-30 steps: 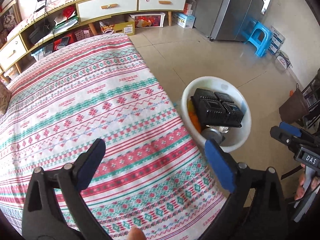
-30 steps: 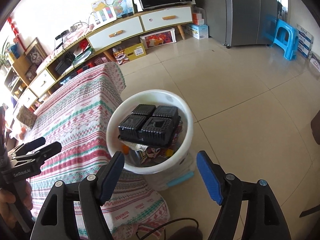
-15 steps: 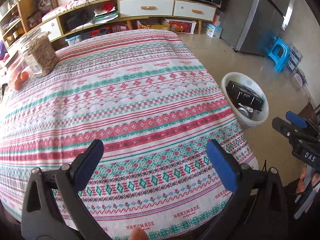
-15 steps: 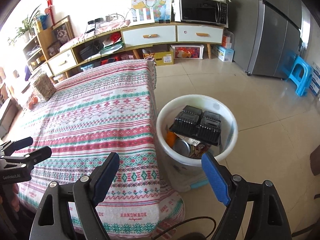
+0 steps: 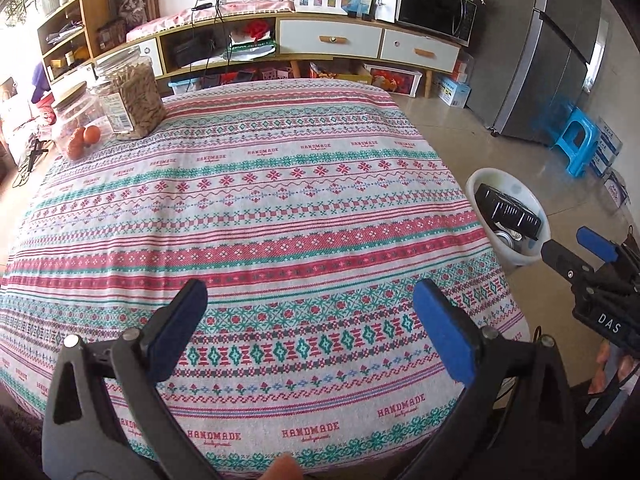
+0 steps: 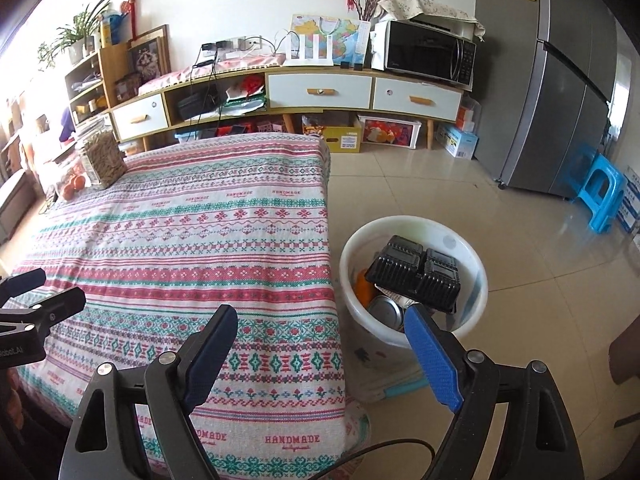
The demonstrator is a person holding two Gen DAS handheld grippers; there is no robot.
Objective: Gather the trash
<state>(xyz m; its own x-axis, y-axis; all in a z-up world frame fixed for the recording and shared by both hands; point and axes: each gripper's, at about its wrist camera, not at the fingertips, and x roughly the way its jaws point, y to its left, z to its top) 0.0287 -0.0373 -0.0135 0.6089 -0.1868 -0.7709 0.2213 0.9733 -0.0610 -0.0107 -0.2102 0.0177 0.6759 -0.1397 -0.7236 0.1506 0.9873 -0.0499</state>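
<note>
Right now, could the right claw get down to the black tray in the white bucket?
Probably yes. The right claw is open and empty, the black tray lies on top of the trash in the uncovered white bucket, and nothing stands between them.

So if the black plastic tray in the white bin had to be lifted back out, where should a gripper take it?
Probably by the raised near edge of the black tray, coming from straight above. It lies tilted on top of the other trash, and the white bin walls block any sideways approach. The right gripper is open and nearest.
</note>
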